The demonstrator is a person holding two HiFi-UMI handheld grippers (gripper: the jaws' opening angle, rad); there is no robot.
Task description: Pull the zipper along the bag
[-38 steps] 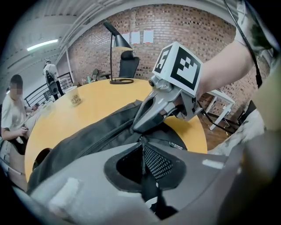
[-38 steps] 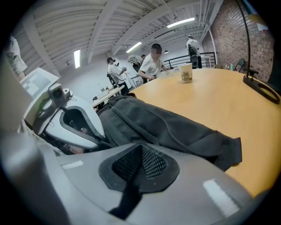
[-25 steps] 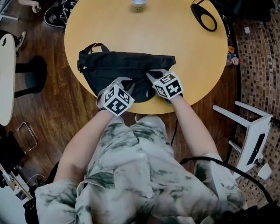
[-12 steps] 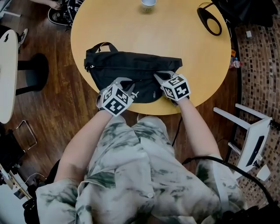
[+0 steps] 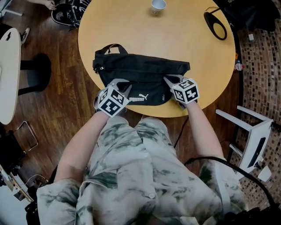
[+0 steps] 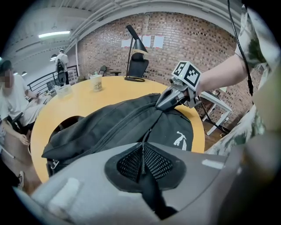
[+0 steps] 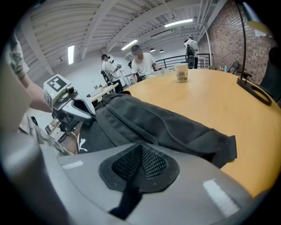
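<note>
A black waist bag (image 5: 140, 72) with a white logo lies along the near edge of the round yellow table (image 5: 189, 39). My left gripper (image 5: 122, 85) is at the bag's left part. In the left gripper view it (image 6: 141, 154) is shut on the thin black zipper pull cord (image 6: 145, 137), which leads up to the zipper line (image 6: 118, 127). My right gripper (image 5: 169, 80) is at the bag's right part, and its tips (image 6: 163, 102) pinch a fold of bag fabric there. The bag (image 7: 153, 118) stretches between the two grippers.
A paper cup (image 5: 158, 5) stands at the table's far side, and a black oval lamp base (image 5: 215, 25) sits at the far right. A white frame stand (image 5: 252, 132) is on the floor to the right, a white table (image 5: 9, 74) to the left. People stand in the background.
My left gripper has slid left along the bag with the pull cord, widening the gap to the right gripper and uncovering the white logo. The right gripper stays on the bag's right part.
</note>
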